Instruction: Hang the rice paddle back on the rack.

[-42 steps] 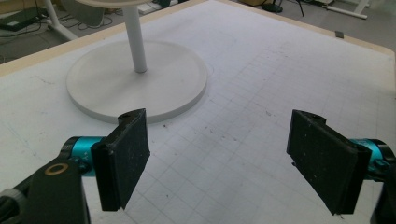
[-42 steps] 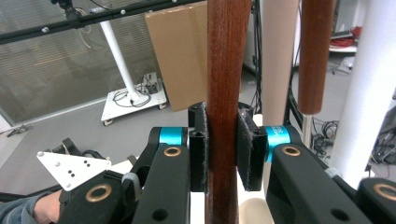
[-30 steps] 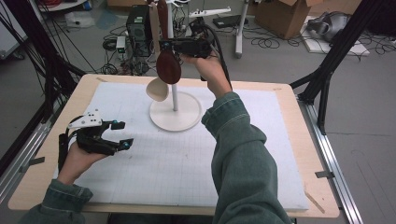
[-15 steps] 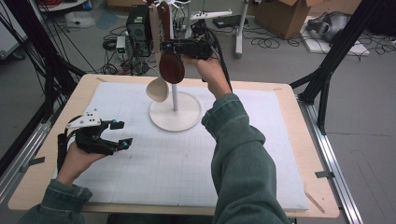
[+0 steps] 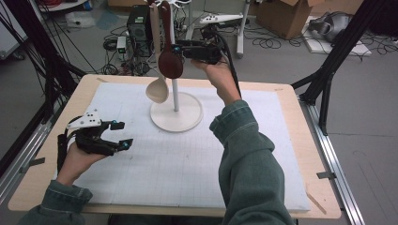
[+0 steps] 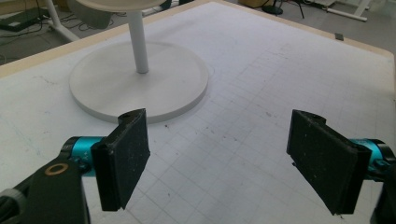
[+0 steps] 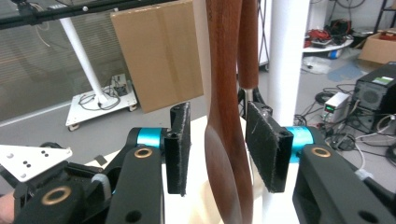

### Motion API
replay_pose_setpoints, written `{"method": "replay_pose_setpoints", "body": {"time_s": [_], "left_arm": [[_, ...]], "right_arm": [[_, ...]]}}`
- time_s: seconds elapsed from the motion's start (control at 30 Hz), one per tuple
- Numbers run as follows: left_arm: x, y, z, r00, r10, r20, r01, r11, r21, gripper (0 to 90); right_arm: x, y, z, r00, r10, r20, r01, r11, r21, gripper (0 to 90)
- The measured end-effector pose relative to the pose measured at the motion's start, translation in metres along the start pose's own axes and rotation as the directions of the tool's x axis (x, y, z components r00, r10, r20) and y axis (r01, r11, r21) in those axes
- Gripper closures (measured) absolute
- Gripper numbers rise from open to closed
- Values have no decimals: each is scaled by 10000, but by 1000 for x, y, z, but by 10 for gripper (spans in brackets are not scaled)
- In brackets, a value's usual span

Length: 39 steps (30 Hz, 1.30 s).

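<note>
Spoon (image 7: 229, 140) between opening right tool (image 7: 219, 144), unlabelled.

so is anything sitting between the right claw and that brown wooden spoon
No. The brown spoon hangs on the white stand right between the right claw pads, which have just been opening; nothing else is between them.

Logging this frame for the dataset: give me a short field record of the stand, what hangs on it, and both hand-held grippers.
stand: white stand, round base on the white mat
hanging: dark wooden spoon; pale spoon beside it
right hand-held gripper: raised at the wooden spoon; jaws have just been opening, spoon between them, pads look off it
left hand-held gripper: open, nothing between the jaws, low over the mat
</note>
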State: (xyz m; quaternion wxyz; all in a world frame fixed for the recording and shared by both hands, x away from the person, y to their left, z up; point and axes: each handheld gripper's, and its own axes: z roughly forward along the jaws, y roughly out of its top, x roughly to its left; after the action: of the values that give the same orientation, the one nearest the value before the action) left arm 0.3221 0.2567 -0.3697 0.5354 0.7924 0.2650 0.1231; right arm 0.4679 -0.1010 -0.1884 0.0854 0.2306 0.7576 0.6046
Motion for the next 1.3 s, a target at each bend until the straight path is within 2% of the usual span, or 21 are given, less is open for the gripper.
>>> {"method": "replay_pose_setpoints", "body": {"time_s": [0.17, 0.4, 0.57, 0.63, 0.83, 1.0, 1.3], "left_arm": [[0, -1, 1, 10000, -65, -19, 65, 10000, 40, 213], [0, 0, 2, 10000, -54, 6, 54, 10000, 50, 213], [-1, 0, 3, 10000, -19, 50, 18, 10000, 64, 213], [-1, 0, 4, 10000, -43, 36, 42, 10000, 83, 213], [-2, -1, 5, 10000, -19, 84, 18, 9999, 121, 213], [-2, -1, 5, 10000, -33, 61, 32, 9999, 114, 213], [-2, -2, 7, 10000, -53, 51, 52, 9998, 175, 206]], "right_arm": [[2, -6, -11, 9997, -94, 225, 94, 10000, 22, 505], [5, -26, -26, 9973, -360, 641, 344, 9991, 264, 383], [5, -43, -32, 9974, -485, 533, 465, 9982, 381, 339], [5, -49, -34, 9973, -418, 607, 393, 9983, 419, 305], [4, -71, -42, 9971, -401, 653, 382, 9988, 309, 294], [2, -88, -49, 9967, -28, 810, 13, 9998, 184, 248], [0, -113, -58, 9957, 147, 913, -191, 9987, 467, 197]]}}
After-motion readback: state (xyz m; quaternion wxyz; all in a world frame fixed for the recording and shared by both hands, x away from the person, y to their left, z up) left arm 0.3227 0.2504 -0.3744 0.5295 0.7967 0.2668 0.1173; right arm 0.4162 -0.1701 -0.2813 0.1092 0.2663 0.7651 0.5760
